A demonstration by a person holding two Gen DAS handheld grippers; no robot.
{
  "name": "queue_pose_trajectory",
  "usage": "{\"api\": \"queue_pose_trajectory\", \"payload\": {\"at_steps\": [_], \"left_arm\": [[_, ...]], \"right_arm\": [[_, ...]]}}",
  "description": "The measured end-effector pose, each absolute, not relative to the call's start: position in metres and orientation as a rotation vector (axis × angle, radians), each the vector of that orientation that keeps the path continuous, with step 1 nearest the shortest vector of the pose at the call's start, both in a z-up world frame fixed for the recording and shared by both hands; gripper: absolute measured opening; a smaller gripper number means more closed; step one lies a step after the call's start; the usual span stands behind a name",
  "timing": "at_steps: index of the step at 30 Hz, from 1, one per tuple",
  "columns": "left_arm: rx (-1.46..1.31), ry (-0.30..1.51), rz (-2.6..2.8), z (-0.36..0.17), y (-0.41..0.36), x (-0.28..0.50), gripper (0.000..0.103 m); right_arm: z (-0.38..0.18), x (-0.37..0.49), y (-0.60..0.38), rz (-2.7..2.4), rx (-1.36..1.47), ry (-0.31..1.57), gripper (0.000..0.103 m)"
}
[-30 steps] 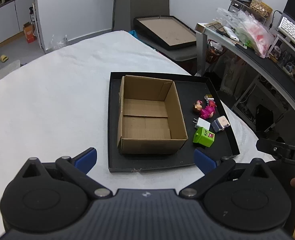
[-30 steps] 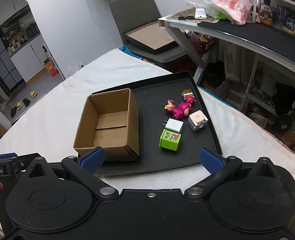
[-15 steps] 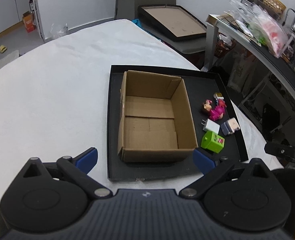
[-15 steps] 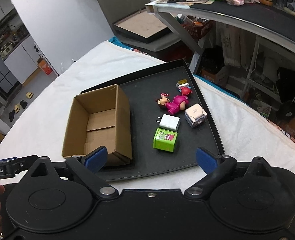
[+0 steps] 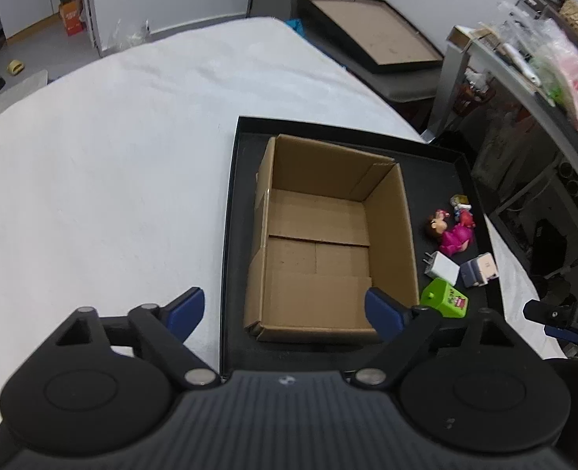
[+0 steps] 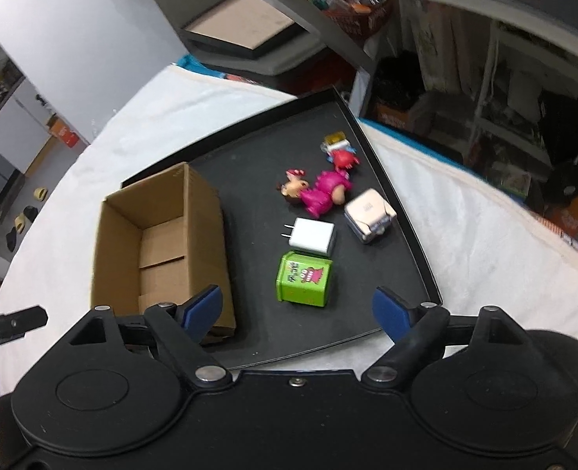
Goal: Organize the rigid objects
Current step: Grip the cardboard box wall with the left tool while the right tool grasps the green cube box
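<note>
An open, empty cardboard box [image 5: 328,235] [image 6: 159,243] stands on the left part of a black tray [image 5: 242,149] [image 6: 367,313]. Right of it on the tray lie a green tin [image 6: 304,278] [image 5: 445,299], a white plug charger [image 6: 312,235] [image 5: 443,266], a white cube adapter [image 6: 369,215] [image 5: 479,270], a pink doll [image 6: 318,192] [image 5: 451,231] and a small red-and-yellow toy [image 6: 340,150] [image 5: 461,205]. My left gripper [image 5: 285,311] is open and empty above the box's near wall. My right gripper [image 6: 297,311] is open and empty just in front of the green tin.
The tray sits on a white-covered round table [image 5: 112,156]. A framed board [image 5: 371,39] lies on a chair beyond the table. A cluttered shelf unit [image 5: 543,78] stands on the right, close to the tray's right edge.
Both grippers have moved forward and lower toward the tray. The box and the small objects appear larger and nearer. Nothing on the tray has moved.
</note>
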State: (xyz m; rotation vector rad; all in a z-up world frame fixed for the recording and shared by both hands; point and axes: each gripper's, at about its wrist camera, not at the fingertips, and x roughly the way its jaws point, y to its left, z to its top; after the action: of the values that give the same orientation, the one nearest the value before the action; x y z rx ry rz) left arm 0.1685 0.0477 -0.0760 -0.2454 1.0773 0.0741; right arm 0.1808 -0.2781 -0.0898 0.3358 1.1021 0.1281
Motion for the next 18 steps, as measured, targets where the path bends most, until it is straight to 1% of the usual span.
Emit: {"api": "queue_pose_trajectory", "payload": {"at_steps": [3,5,7,11,12,14,18], "left_arm": [[-0.262,1.1,0.083,-0.086,0.05,0.177,0.079],[-0.269,1.114,0.084,-0.093,0.051,0.184,0.074],[-0.282,1.134,0.091,-0.101,0.053,0.19,0.067],[-0.305,1.161,0.123,-0.115,0.056,0.2,0.061],[-0.311,1.173,0.127,-0.118,0.057,0.203,0.057],[-0.306,1.193,0.147,-0.124,0.057,0.208,0.054],[-0.298,1.243,0.157,-0.136,0.057,0.217,0.044]], "right_arm": [[-0.1,0.19,-0.281,0.115,0.366,1.126,0.083],[-0.107,0.197,-0.282,0.103,0.388,1.147,0.083],[-0.113,0.203,-0.281,0.094,0.403,1.168,0.083],[-0.127,0.216,-0.276,0.084,0.42,1.206,0.083],[-0.13,0.219,-0.275,0.079,0.422,1.213,0.083],[-0.139,0.227,-0.273,0.071,0.43,1.234,0.083],[-0.157,0.24,-0.268,0.058,0.436,1.279,0.083]]}}
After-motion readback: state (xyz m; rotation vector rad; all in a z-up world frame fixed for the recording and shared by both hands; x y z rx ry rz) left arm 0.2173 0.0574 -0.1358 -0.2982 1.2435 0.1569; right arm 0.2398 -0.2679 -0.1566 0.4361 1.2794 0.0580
